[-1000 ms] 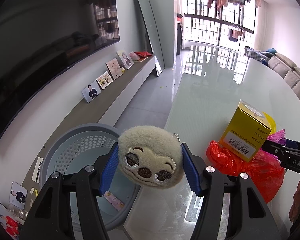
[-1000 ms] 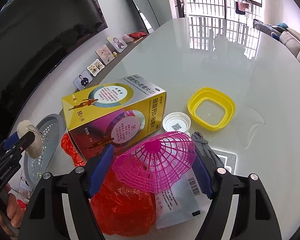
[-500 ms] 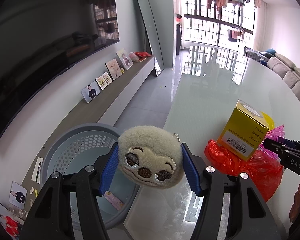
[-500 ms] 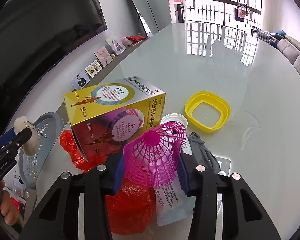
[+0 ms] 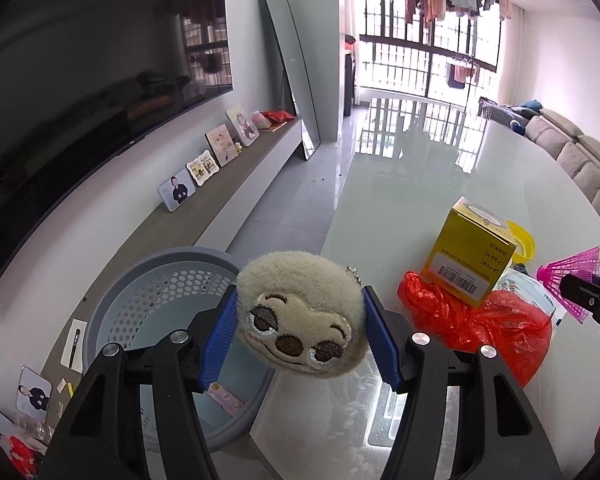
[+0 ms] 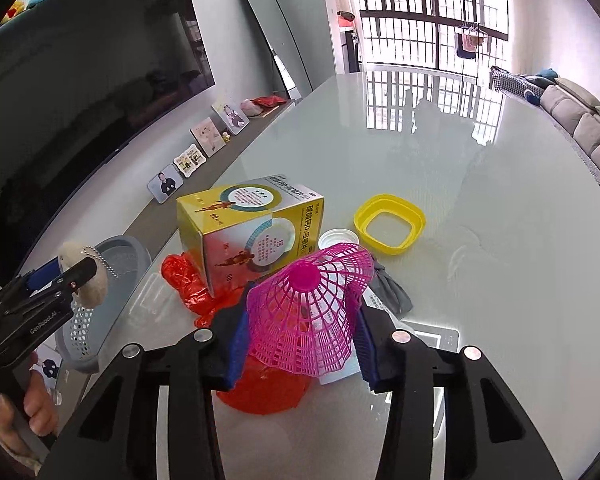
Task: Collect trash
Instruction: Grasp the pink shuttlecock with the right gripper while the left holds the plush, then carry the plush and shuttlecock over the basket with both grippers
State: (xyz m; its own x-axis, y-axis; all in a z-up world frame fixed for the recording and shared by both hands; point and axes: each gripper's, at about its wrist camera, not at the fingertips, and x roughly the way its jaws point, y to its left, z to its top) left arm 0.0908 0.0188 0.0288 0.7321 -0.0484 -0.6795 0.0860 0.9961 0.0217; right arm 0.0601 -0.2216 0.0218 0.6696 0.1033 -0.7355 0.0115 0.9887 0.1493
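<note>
Both hands are loaded, so the step in hand looks like the carry to the bin; the drop is not yet done. The glossy white table (image 6: 480, 184) is the largest surface, smooth and reflective. Off its edge at about 8 o'clock in the left wrist view stands the grey plastic basket (image 5: 156, 280), round, with a perforated wall and a scrap of printed paper on its floor. On the table at about 3 o'clock in that view sits the yellow cardboard box (image 6: 244, 232), crisp-edged and printed, resting on the crumpled red plastic bag (image 5: 472, 320), thin and crinkly. Beyond the box at about 1 o'clock in the right wrist view lies a yellow square plastic lid (image 6: 390, 226), with a small round white cap (image 6: 338, 237) and a grey cloth strip (image 6: 392, 292) near it.

The left gripper (image 5: 300, 332) is clamped on the fuzzy round plush sloth keychain (image 5: 300, 316), held partly over the basket's rim. The right gripper (image 6: 300, 328) pinches the pink plastic shuttlecock (image 6: 308, 308), a stiff lattice skirt, above the bag. Next, I judge, the left should shift toward 8 o'clock until fully over the basket, then release; the light shuttlecock may bounce out
</note>
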